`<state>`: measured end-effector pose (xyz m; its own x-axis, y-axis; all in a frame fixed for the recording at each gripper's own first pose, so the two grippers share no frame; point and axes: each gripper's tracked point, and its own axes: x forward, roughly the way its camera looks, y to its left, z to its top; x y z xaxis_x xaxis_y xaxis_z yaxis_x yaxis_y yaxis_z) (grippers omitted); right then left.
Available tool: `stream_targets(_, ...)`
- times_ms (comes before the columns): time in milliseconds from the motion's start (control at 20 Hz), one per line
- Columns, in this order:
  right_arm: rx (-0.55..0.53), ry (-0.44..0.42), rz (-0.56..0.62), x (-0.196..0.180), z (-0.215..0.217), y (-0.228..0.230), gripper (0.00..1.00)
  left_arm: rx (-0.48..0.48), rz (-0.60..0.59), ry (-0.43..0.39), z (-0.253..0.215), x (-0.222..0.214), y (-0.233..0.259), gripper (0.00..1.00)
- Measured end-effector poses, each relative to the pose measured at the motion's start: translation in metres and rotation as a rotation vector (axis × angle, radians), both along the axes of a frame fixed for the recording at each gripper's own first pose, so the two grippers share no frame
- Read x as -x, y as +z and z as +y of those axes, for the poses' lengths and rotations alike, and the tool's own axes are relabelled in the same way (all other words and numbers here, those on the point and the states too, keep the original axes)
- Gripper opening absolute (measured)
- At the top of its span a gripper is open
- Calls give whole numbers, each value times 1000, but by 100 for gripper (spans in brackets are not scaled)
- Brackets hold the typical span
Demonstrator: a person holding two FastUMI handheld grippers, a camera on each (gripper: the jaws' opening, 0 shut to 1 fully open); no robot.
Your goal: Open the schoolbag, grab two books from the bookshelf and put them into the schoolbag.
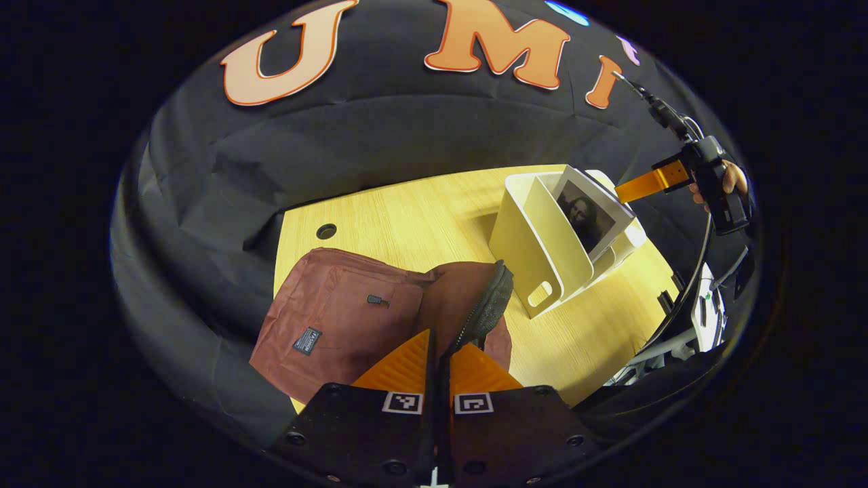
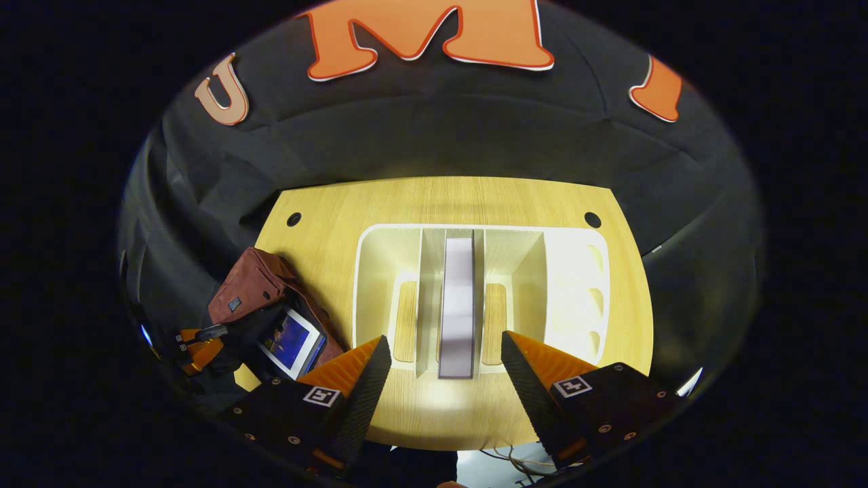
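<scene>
Wooden table carries everything. White bookshelf sits mid-table, divided into slots; maroon schoolbag lies beside it toward the left, near but apart. Bag is already open: in the right gripper view a blue-covered book sits in its mouth, so one book looks packed. Second book stands upright in a middle slot, seen edge-on from above; in the left gripper view it leans with a portrait cover showing.

Right gripper hovers above the shelf, fingers wide apart, straddling that book's edge, not touching. Left gripper has fingers closed together on the bag's zippered rim, seemingly pinching the opening up.

Step in hand, judged: grab book two. Do it well by lowering straight down along the slot, keeping fingers clear of the dividers either side, closing on the book's faces near its middle, then lifting vertically before swinging over. Left should hold the mouth wide so the book slides in beside the first
</scene>
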<state>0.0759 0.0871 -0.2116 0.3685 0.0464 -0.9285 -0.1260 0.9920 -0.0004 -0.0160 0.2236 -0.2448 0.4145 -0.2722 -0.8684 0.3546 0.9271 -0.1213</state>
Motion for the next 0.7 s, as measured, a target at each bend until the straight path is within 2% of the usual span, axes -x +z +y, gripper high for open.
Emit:
stream_targets(150, -9, 32, 76, -12, 4, -27, 98, 3, 10, 28, 1, 2, -2, 3)
stream_targets(350, 43, 38, 140, -29, -7, -61, 87, 3, 27, 52, 2, 3, -7, 3)
stream_targets(550, 89, 36, 197, -41, -16, -81, 74, 0, 40, 66, -1, 3, -9, 3)
stream_targets(700, 116, 42, 229, -41, -18, -94, 59, -3, 41, 66, -2, 3, -10, 3)
